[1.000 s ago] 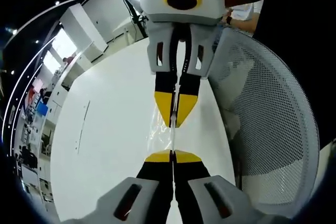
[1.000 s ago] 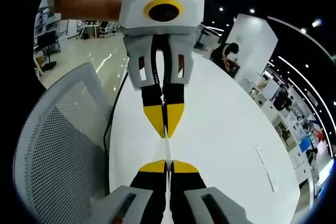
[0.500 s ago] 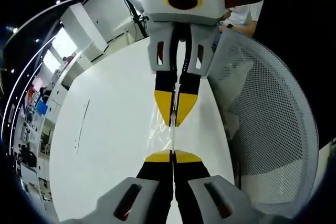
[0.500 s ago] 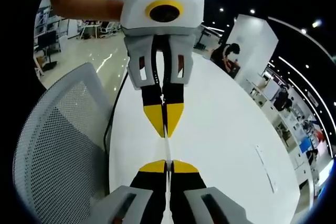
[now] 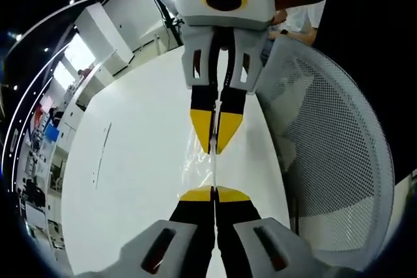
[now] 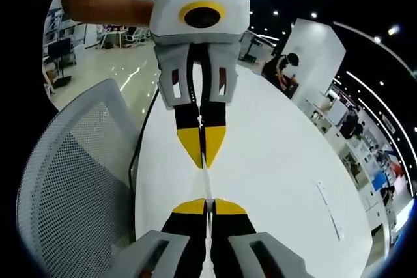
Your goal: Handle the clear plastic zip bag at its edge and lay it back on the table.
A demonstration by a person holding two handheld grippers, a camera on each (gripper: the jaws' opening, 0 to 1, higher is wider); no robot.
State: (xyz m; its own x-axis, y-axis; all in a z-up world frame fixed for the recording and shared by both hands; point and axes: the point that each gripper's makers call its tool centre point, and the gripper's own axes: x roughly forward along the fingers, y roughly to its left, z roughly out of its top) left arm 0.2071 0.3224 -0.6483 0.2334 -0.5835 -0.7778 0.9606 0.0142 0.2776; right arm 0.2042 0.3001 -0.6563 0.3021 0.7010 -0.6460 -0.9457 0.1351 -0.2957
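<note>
The clear plastic zip bag (image 5: 197, 168) hangs stretched between my two grippers, just above the white table (image 5: 137, 161). In the left gripper view my left gripper (image 5: 214, 192) is shut on the bag's near edge. My right gripper (image 5: 215, 142) comes down from the top, shut on the far edge. In the right gripper view the bag (image 6: 207, 183) appears edge-on as a thin strip. There my right gripper (image 6: 207, 205) pinches one end and the left gripper (image 6: 203, 155) pinches the other. Both pairs of yellow tips are pressed together.
A white mesh office chair (image 5: 332, 135) stands close beside the table's edge, also seen as a chair back (image 6: 71, 180). A black cable (image 6: 144, 131) runs along the table rim. The white tabletop (image 6: 287, 161) stretches wide on the other side, with office desks beyond.
In each view the opposite gripper has edged very slightly away. Both stay shut on the bag.
</note>
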